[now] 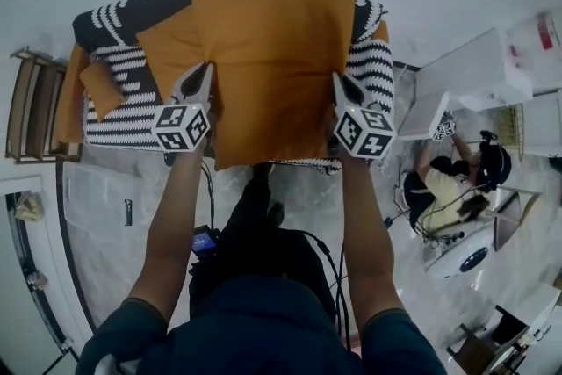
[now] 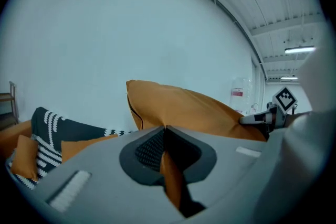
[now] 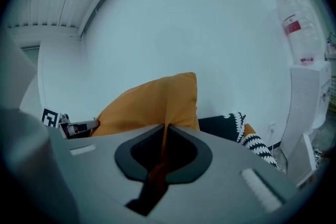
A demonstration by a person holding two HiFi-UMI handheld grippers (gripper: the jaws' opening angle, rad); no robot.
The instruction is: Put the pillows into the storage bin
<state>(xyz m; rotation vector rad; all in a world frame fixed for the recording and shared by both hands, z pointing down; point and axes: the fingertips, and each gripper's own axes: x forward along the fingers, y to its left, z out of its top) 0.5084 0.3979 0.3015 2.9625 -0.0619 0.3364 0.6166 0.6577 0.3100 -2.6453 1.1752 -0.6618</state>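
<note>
A large orange pillow [image 1: 272, 48] hangs in the air above a black-and-white striped sofa [image 1: 118, 92], held flat between both grippers. My left gripper [image 1: 207, 75] is shut on the pillow's left edge; orange fabric [image 2: 170, 176] is pinched between its jaws. My right gripper [image 1: 338, 83] is shut on the right edge, with fabric [image 3: 157, 165] caught in its jaws. A second orange pillow [image 1: 167, 44] lies on the sofa under the held one, and a small orange cushion [image 1: 101, 88] rests at the sofa's left. No storage bin is visible in any view.
A wooden side rack [image 1: 31, 105] stands left of the sofa. A seated person [image 1: 448, 189] and white furniture [image 1: 479, 70] are at the right. Cables [image 1: 329, 268] trail on the tiled floor near my legs. A plain wall [image 2: 157, 34] rises behind the sofa.
</note>
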